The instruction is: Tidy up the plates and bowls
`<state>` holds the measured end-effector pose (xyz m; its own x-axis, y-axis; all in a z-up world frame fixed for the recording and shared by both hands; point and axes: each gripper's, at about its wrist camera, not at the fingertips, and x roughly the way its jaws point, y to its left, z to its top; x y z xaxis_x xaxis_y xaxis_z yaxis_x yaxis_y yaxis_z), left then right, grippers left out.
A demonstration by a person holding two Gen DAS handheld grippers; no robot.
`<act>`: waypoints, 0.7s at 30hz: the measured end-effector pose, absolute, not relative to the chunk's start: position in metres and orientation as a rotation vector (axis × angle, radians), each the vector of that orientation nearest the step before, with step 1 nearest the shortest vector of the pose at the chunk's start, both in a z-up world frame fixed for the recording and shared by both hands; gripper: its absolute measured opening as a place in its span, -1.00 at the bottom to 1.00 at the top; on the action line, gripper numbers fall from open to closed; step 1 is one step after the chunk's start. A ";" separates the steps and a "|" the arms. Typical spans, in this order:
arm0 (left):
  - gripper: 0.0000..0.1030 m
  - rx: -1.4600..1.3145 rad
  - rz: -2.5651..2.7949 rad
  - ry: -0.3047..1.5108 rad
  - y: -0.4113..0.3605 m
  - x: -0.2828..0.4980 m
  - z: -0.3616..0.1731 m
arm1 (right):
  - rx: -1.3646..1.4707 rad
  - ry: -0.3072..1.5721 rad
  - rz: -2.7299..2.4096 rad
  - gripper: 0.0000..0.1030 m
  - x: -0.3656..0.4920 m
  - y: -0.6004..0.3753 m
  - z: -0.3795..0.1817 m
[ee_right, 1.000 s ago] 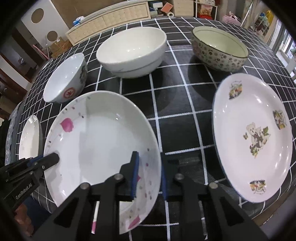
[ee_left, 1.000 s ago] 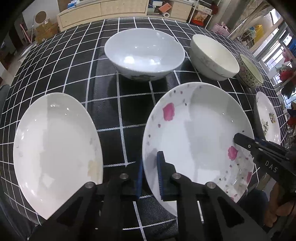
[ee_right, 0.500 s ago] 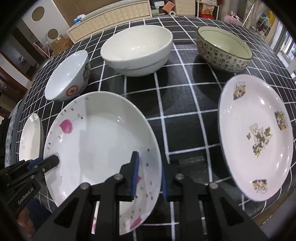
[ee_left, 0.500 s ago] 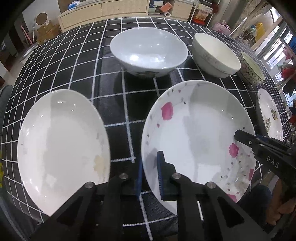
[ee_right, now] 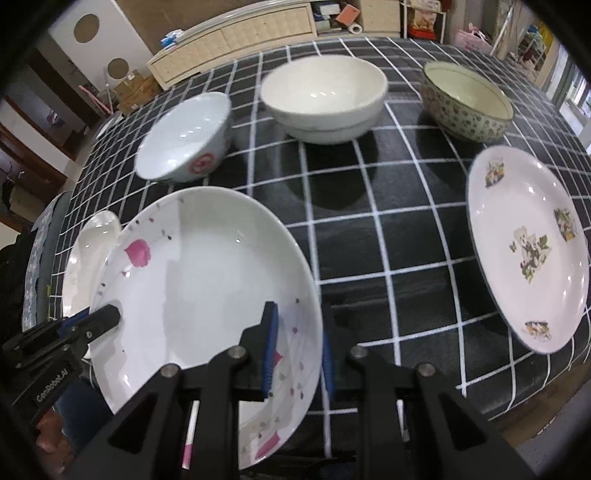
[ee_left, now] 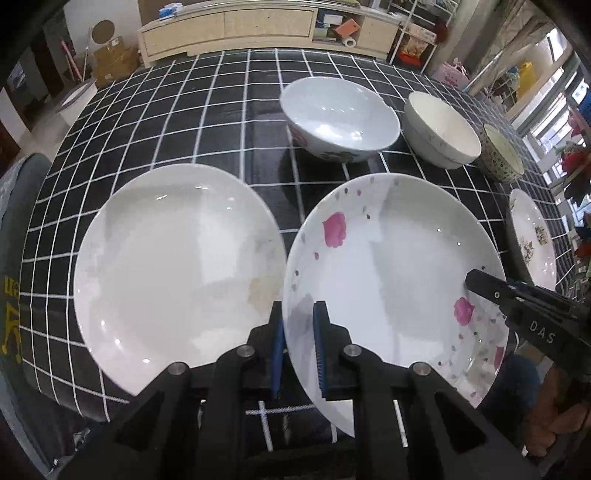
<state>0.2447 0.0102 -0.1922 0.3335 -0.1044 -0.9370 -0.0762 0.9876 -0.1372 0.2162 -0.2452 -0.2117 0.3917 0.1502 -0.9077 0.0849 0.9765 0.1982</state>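
Note:
A white plate with pink flowers (ee_left: 391, 273) (ee_right: 207, 295) hangs a little above the checked tablecloth, held on both sides. My left gripper (ee_left: 298, 350) is shut on its left rim; my right gripper (ee_right: 297, 354) is shut on its right rim. The flowered plate's left edge overlaps a plain white plate (ee_left: 173, 266) (ee_right: 86, 243) lying on the cloth. A plate with a bear picture (ee_right: 528, 247) (ee_left: 532, 240) lies to the right. Behind stand three bowls: a pale blue bowl (ee_left: 340, 118) (ee_right: 188, 140), a cream bowl (ee_left: 439, 129) (ee_right: 325, 96) and a patterned bowl (ee_right: 465, 99) (ee_left: 502, 155).
The black-and-white checked table (ee_left: 207, 122) runs back to a long low cabinet (ee_left: 229, 29). Shelves with clutter (ee_left: 413, 33) stand at the back right. A grey chair back (ee_left: 18, 192) sits at the table's left edge. A hand (ee_left: 554, 417) holds the right gripper's handle.
The flowered plate has risen off the cloth and shifted left with both grippers, so its left edge now reaches over the plain white plate. The bowls and other plates stayed put.

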 end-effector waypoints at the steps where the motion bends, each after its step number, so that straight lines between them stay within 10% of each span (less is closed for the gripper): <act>1: -0.76 -0.173 -0.018 1.228 0.014 0.242 -0.190 | 0.221 1.165 0.045 -0.51 0.216 -0.242 -0.209; 21: -0.76 -0.226 0.137 1.191 0.098 0.193 -0.177 | 0.127 1.145 0.172 -0.51 0.230 -0.146 -0.196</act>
